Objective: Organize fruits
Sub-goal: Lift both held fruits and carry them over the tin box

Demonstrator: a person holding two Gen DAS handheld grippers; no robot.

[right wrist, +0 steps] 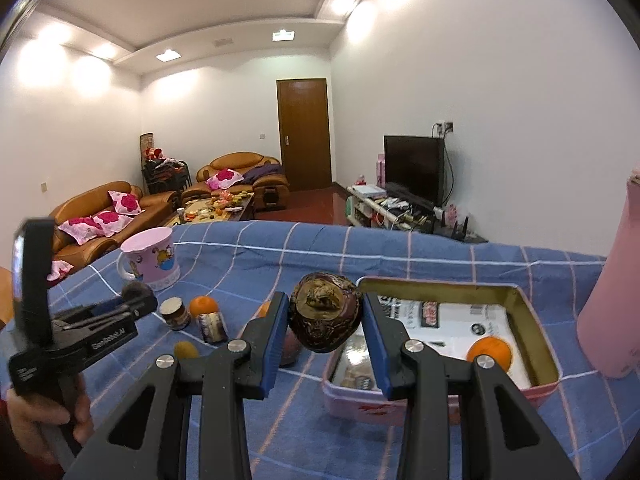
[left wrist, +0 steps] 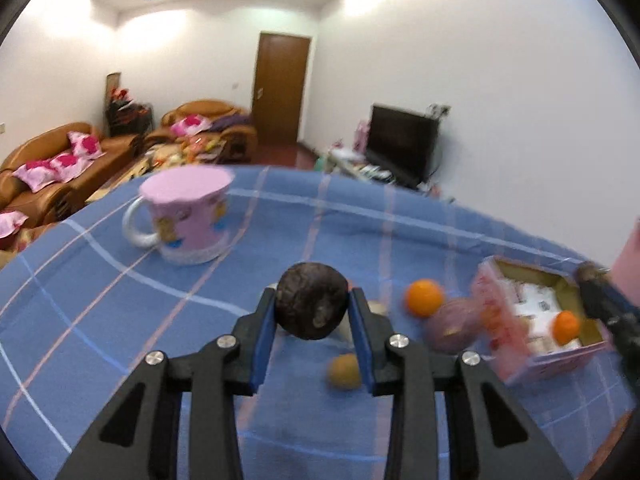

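My left gripper [left wrist: 314,295] is shut on a dark brown round fruit [left wrist: 311,304], held above the blue checked tablecloth [left wrist: 120,320]. To its right lie an orange [left wrist: 424,298] and a purple fruit [left wrist: 452,325] beside a pink tin box [left wrist: 560,364] with an orange [left wrist: 566,326] inside. A small brown-green fruit [left wrist: 344,370] lies below the pads. My right gripper [right wrist: 326,305] is shut on a dark purple fruit [right wrist: 325,314] at the left rim of the pink tin box [right wrist: 536,320], which holds an orange [right wrist: 490,353]. The left gripper [right wrist: 134,300] shows at the left.
A pink mug [right wrist: 150,258] stands at the far left of the table. Two small jars [right wrist: 175,313] [right wrist: 213,327], an orange [right wrist: 203,306] and a small brown-green fruit [right wrist: 186,349] sit between the grippers. A tall pink bottle [right wrist: 608,300] stands right of the box.
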